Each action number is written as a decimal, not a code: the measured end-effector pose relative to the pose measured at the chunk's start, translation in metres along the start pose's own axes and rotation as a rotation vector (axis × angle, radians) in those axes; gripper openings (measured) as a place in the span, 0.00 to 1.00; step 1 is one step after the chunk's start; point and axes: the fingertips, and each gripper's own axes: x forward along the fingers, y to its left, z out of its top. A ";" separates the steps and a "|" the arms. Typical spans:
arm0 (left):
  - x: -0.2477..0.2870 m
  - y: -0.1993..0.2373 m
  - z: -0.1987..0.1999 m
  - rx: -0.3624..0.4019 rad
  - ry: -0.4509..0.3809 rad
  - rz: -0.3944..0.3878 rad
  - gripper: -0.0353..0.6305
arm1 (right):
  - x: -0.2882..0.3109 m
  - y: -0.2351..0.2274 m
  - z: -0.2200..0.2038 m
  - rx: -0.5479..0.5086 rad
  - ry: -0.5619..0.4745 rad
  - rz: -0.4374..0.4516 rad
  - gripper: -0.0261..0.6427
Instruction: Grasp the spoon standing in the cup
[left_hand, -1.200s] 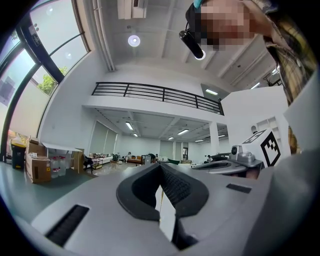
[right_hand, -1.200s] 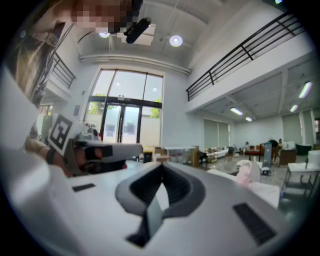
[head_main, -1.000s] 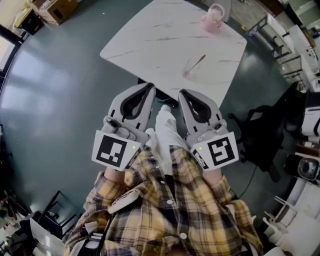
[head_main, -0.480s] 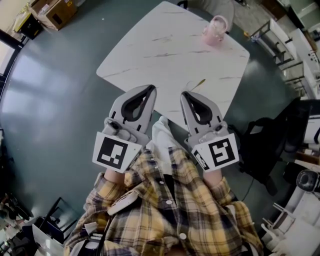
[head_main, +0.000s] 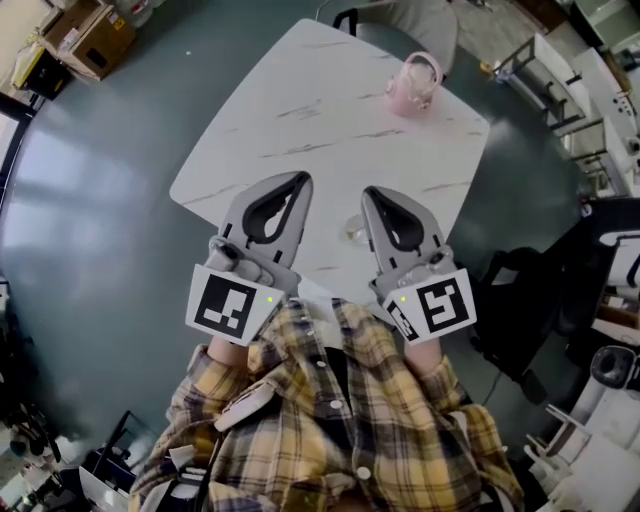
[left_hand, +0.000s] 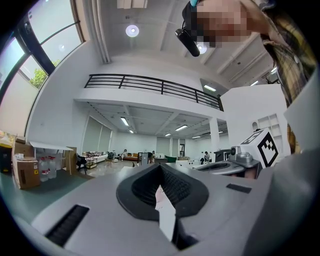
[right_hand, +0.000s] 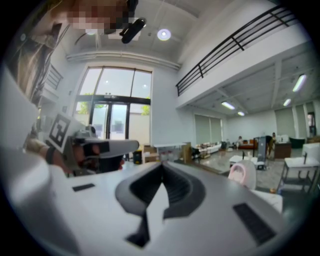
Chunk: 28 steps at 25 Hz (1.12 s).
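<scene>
In the head view a clear glass cup (head_main: 353, 229) stands on the white marble table (head_main: 300, 110), near its front edge. Most of the cup is hidden behind my right gripper (head_main: 371, 193), and I cannot make out the spoon. The right gripper is shut and empty, with its tip just right of the cup and above it. My left gripper (head_main: 301, 178) is also shut and empty, over the table to the cup's left. Neither gripper view shows the glass cup; both look level across the hall over shut jaws.
A pink cup (head_main: 417, 83) stands at the table's far right corner and shows as a pink shape (right_hand: 244, 175) in the right gripper view. A chair (head_main: 405, 18) is behind the table, cardboard boxes (head_main: 85, 38) are far left, and dark equipment (head_main: 545, 290) is on the right.
The table has come nearer: both grippers, before short of its front edge, now hang over it. The glass cup, earlier well ahead of the right gripper, now lies beside it, partly covered.
</scene>
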 end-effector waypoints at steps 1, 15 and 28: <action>0.008 -0.001 0.000 0.002 0.003 -0.007 0.08 | 0.000 -0.008 0.000 0.006 0.000 -0.005 0.09; 0.066 -0.015 -0.012 -0.005 0.052 -0.090 0.08 | -0.011 -0.063 -0.012 0.056 0.022 -0.089 0.09; 0.095 -0.028 -0.015 -0.018 0.065 -0.298 0.08 | -0.026 -0.076 -0.022 0.083 0.061 -0.285 0.09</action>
